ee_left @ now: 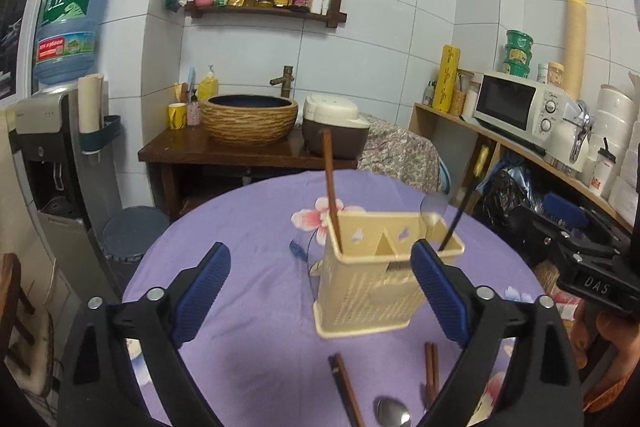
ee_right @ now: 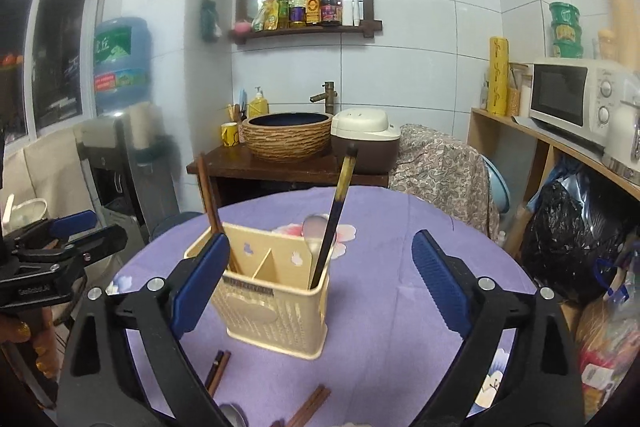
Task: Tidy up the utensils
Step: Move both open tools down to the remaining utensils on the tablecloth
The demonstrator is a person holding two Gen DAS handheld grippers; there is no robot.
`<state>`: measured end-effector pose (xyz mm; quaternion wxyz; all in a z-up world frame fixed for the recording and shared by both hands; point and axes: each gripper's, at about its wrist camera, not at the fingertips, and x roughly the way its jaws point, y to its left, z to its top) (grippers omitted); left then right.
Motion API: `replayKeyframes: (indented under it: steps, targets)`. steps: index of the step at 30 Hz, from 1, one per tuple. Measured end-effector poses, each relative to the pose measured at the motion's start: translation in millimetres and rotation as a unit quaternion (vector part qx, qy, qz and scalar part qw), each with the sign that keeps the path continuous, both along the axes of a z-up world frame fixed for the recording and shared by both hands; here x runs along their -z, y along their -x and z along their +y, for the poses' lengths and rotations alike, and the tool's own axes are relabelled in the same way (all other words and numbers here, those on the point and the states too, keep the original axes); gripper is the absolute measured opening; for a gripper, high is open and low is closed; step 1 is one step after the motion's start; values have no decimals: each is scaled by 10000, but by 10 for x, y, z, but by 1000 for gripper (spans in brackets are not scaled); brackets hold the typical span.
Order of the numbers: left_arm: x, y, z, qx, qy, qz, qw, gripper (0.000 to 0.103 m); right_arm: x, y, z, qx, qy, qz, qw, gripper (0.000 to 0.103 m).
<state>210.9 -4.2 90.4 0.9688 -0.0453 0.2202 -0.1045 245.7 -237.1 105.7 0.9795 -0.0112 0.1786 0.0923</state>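
Your left tongs (ee_left: 320, 291) and right tongs (ee_right: 320, 287) gape wide, empty. Holder (ee_left: 384, 283) mid-worktop (ee_left: 248, 227) has brown chopstick (ee_left: 332, 187), dark chopstick (ee_right: 336, 211), spoon. Loose chopsticks (ee_left: 348, 391), second spoon (ee_left: 392, 413) await you.

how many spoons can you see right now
2. One spoon stands in the cream utensil holder, bowl up, in its right-hand compartment. Another spoon lies on the purple tablecloth in front of the holder. More may be hidden below the frame.

lilac tablecloth (ee_left: 248, 227) with pink-white flower print, cream perforated utensil caddy (ee_left: 376, 291), brown chopsticks (ee_left: 348, 387), blue ribbed gripper pads (ee_left: 202, 291)
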Motion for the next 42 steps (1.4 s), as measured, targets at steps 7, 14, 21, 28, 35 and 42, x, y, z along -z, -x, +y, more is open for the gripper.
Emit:
replayKeyframes:
  steps: [7,14,21,28,35,42]
  targets:
    - [345,234,123,-152,-316,268,9990,97,239,329,-48,-24,-150,233,9996,97]
    - [657,385,269,-219,-227,679,9972,97,541,621,-7,59,37,381,9992,97]
    - [1011,543,318,-219,-128,1153,9930,97,969,870,-37,299,140,691,9971,97]
    - [1301,609,262,-176,-118,1600,9869,93,1253,1011,-157,590,199,1008,9930,97]
    - [1445,645,129,-81,-247,1832,9827,80,1348,1093,-275,845,168,1115,9900,97]
    - [1594,639,-73,178,-336,2072,9776,68,1468,1081,-305,914,148,1295,9873,97]
